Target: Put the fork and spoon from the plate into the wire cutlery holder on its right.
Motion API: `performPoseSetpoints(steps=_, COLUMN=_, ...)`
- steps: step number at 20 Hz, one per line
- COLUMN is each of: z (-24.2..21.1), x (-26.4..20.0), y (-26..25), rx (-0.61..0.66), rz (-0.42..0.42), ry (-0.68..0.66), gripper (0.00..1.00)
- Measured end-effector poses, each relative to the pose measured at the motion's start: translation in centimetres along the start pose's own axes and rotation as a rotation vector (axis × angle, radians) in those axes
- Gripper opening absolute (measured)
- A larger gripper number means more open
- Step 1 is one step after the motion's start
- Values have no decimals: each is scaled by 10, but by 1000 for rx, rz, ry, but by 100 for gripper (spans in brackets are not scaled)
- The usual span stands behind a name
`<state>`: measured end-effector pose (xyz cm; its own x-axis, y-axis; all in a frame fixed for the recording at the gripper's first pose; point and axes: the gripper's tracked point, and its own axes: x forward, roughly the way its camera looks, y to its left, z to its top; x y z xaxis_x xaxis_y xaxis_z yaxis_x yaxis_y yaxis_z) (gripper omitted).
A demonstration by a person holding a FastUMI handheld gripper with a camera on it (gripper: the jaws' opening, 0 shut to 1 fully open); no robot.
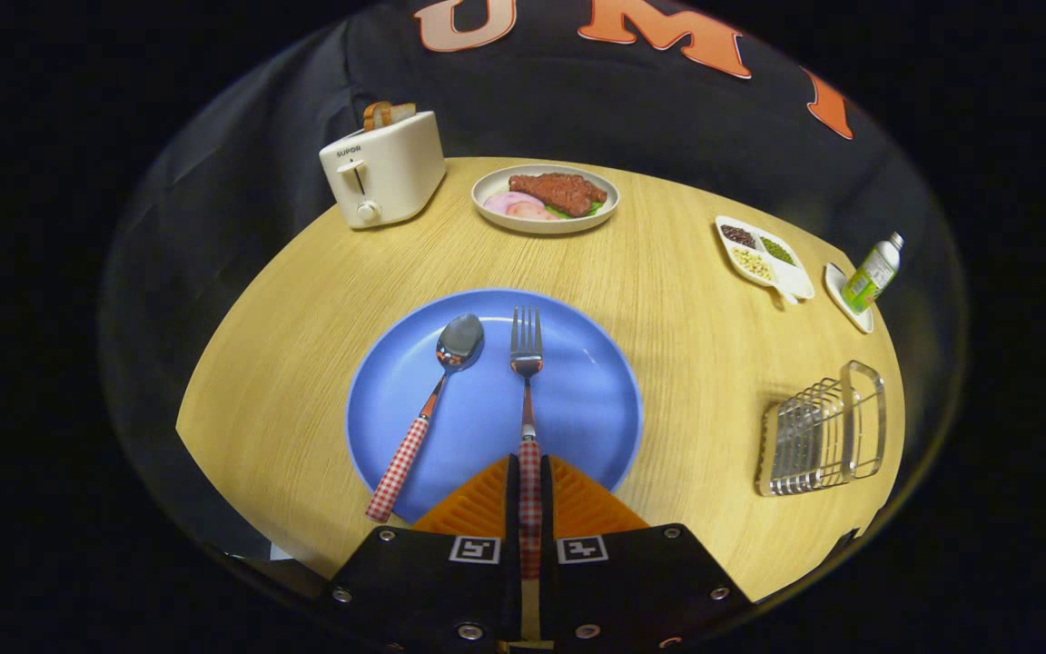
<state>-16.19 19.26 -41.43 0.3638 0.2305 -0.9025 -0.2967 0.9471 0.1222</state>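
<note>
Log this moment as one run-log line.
hand-held gripper: shut on fork handle | fork: on blue plate | spoon: on plate, left of fork | wire cutlery holder: right of plate

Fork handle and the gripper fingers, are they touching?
Touching. In the gripper view the fingers stand closed on the fork handle's checked end, no gap either side, tines lying on the blue plate.

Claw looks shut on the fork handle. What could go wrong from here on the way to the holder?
1. The claw grips the fork far back on its handle, so the long tined end may droop or swing when lifted.
2. The spoon lies close beside it on the plate; a sideways sweep could knock it.
3. The holder sits near the table edge, and a hard insertion might push it off.
</note>
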Motion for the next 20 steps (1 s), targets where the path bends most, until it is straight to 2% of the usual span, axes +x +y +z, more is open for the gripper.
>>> performPoseSetpoints(steps=8, z=45, x=-77, y=-67, rx=111, rz=-173, ry=-111, gripper=8)
performPoseSetpoints(steps=12, z=49, x=-110, y=-109, rx=145, rz=-272, ry=-139, gripper=8)
performPoseSetpoints(steps=17, z=46, x=-130, y=-158, rx=191, rz=-296, ry=-125, gripper=8)
performPoseSetpoints(steps=20, z=32, x=-133, y=-187, rx=165, rz=-298, ry=-67, gripper=8)
